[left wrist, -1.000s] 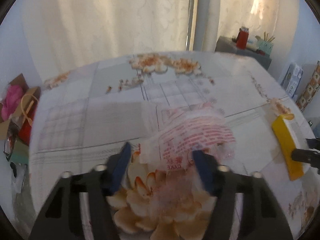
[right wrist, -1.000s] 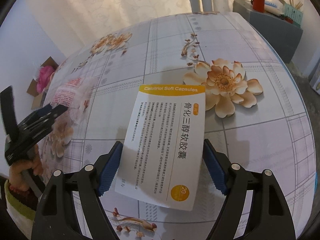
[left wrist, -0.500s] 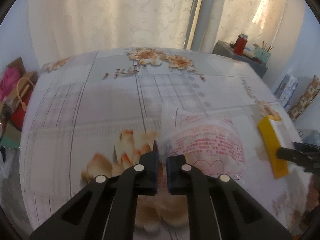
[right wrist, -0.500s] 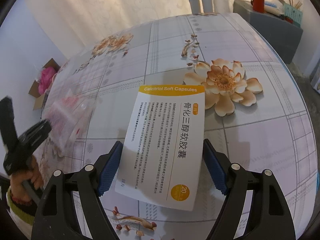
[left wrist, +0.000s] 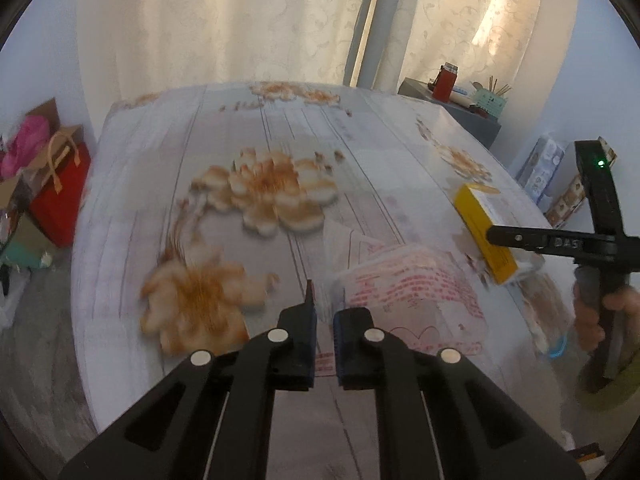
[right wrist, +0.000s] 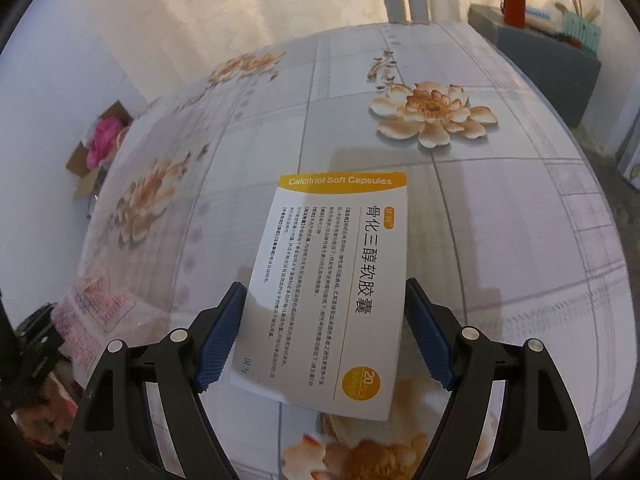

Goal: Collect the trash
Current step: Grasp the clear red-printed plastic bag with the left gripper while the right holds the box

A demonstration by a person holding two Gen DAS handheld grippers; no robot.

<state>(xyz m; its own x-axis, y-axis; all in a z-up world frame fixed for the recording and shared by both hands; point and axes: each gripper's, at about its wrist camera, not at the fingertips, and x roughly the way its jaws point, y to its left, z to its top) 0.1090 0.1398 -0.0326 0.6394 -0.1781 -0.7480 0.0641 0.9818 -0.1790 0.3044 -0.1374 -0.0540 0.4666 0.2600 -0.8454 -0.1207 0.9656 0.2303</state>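
Observation:
My left gripper (left wrist: 325, 316) is shut on the edge of a clear plastic bag with red print (left wrist: 408, 292), holding it above the flowered table (left wrist: 248, 136). The bag also shows at the far left of the right wrist view (right wrist: 96, 300). My right gripper (right wrist: 324, 332) grips a white and yellow medicine box (right wrist: 336, 276) by its two long sides and holds it off the table. The box shows yellow-sided in the left wrist view (left wrist: 482, 232), with the right gripper (left wrist: 552, 240) around it.
A red gift bag (left wrist: 60, 188) and a carton with pink stuff (left wrist: 24, 148) stand on the floor left of the table. A grey cabinet (right wrist: 544, 56) with a red cup (right wrist: 514, 0) stands at the back right. Curtains (left wrist: 224, 20) hang behind.
My left gripper closed on the plastic bag, lifted it and pulled back toward me. The right gripper lifted the medicine box off the table and drew back.

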